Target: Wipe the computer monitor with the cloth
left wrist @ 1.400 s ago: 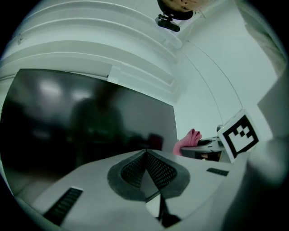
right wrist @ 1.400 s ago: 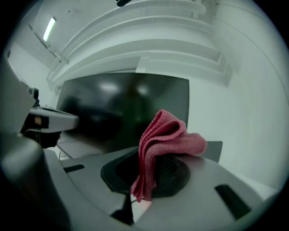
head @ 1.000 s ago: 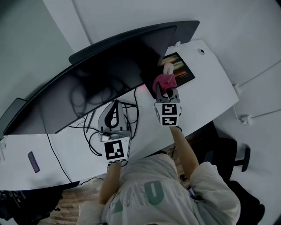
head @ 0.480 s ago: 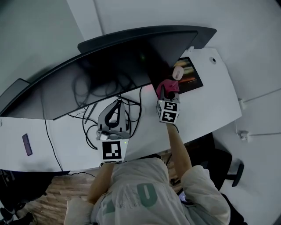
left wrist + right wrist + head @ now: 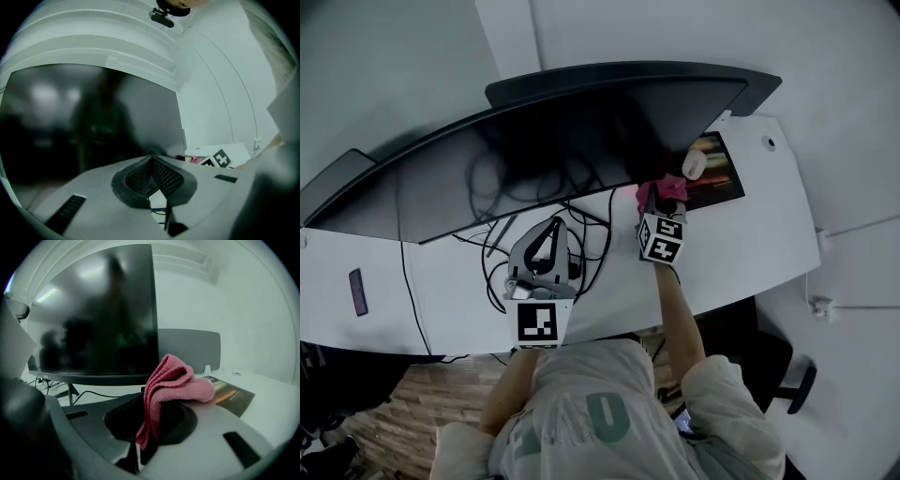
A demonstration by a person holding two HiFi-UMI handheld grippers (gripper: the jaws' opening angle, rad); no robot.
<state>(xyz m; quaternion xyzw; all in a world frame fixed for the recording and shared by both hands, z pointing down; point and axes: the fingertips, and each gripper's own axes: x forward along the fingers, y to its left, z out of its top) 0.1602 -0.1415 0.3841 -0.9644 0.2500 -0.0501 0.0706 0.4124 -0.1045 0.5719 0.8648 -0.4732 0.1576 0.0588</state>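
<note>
Desk (image 5: 750, 244) lies open at the left end and to the right of the wide monitor (image 5: 534, 159), whose left end reaches the frame edge. The left gripper (image 5: 550, 228), clenched on nothing, hovers over the cables (image 5: 591, 239) as before. The right gripper (image 5: 661, 201) pinches the pink cloth (image 5: 174, 379), nearer the monitor's lower right edge than a second ago. Whether the cloth touches the screen is unclear.

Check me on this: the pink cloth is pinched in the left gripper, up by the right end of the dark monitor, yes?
Not quite. The cloth is pinched in the right gripper, not the left gripper, as the right gripper view shows. It is indeed up by the right end of the dark monitor.
</note>
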